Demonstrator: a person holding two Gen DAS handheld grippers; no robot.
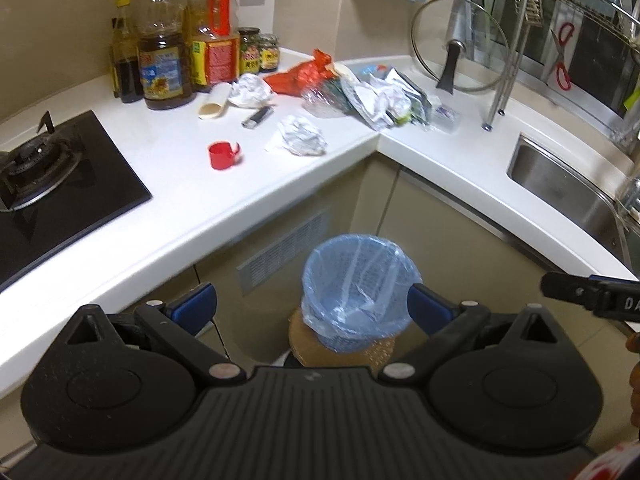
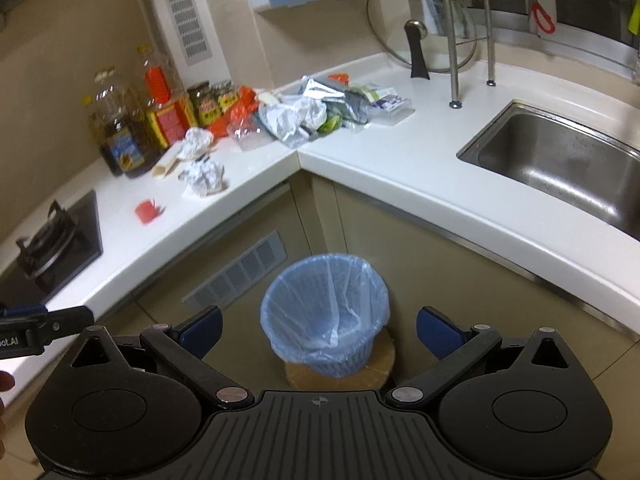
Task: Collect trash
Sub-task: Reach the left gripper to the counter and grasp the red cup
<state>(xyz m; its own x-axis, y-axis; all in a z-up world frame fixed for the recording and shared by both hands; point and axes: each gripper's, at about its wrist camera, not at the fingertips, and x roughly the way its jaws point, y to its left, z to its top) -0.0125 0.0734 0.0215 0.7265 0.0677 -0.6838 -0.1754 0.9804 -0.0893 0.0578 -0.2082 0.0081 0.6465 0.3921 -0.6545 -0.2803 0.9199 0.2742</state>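
A blue basket bin [image 1: 358,288] lined with a clear bag stands on a round board on the floor in the counter's corner; it also shows in the right wrist view [image 2: 324,314]. Trash lies on the white counter: a crumpled paper ball [image 1: 302,136], another paper ball [image 1: 250,90], a red cap [image 1: 222,155], a lighter [image 1: 258,117], a red wrapper [image 1: 304,74] and a heap of foil and plastic wrappers [image 1: 376,96]. The heap shows in the right wrist view [image 2: 304,114]. My left gripper [image 1: 314,310] and right gripper [image 2: 318,330] are both open, empty, held above the bin.
A gas hob [image 1: 52,176] sits at the left. Oil bottles and jars [image 1: 176,56] stand at the back wall. A steel sink [image 2: 560,164] is at the right, with a glass lid [image 1: 460,44] leaning on a dish rack behind it.
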